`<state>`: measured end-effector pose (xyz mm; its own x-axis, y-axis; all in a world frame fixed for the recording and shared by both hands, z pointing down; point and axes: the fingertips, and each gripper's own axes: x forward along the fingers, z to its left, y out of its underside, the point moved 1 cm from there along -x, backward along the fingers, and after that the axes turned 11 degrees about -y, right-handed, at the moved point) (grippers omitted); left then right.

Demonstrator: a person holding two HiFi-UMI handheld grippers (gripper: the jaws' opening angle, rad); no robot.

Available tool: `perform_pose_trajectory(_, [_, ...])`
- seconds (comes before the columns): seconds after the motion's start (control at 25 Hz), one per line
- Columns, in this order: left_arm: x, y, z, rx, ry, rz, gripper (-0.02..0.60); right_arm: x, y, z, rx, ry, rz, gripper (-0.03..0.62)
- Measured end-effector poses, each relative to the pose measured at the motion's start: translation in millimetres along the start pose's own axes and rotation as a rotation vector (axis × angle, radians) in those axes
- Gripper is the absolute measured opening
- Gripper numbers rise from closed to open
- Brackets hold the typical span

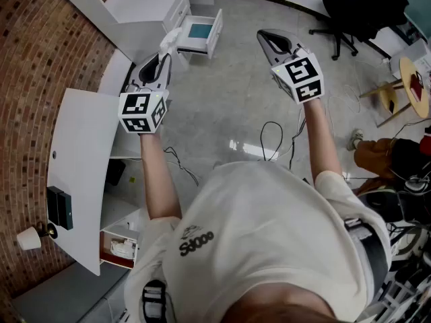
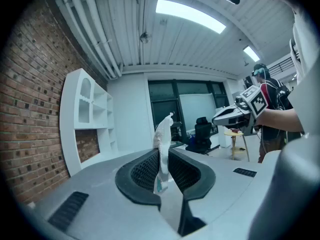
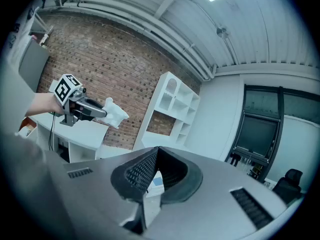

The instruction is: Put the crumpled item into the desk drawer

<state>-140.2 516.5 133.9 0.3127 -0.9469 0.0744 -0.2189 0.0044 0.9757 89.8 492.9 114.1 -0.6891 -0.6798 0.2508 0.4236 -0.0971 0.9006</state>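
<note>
The crumpled item (image 1: pixel 171 40) is a white wad of paper, and my left gripper (image 1: pixel 165 56) is shut on it in the air. In the left gripper view the paper (image 2: pixel 163 131) stands up between the closed jaws of the left gripper (image 2: pixel 162 151). Just beyond it, the white desk drawer (image 1: pixel 214 32) is pulled open, with a blue-grey bottom. My right gripper (image 1: pixel 266 38) hovers to the right of the drawer with its jaws together and nothing in them. The right gripper view shows the left gripper (image 3: pixel 102 112) carrying the wad (image 3: pixel 116 115).
A curved white desk (image 1: pixel 74 153) runs along the brick wall at left. A white shelving unit (image 3: pixel 172 109) stands against the far wall. A black office chair (image 1: pixel 343 19) and a wooden stool (image 1: pixel 390 96) stand at right. Cables (image 1: pixel 269 140) lie on the floor.
</note>
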Motion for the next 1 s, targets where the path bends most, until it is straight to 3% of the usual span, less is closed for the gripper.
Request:
perform_pose_trajectory(0.28, [-13.7,8.2,21.8,0.015,0.006,0.004,0.058,15.5,-16.5,23.9,0.042,-0.002,-0.040,0.005])
perform_pose_trajectory(0.6, [-20.3,28.2,56.7,0.011,0.031,0.021,0.058,40.4,-15.8,51.3,0.047,0.035,0.004,0.006])
perform_pose_trajectory(1.0, [22.7,38.3,63.4,0.007,0.031,0.031,0.058,71.2,0.4,18.2,0.035,0.029,0.015,0.006])
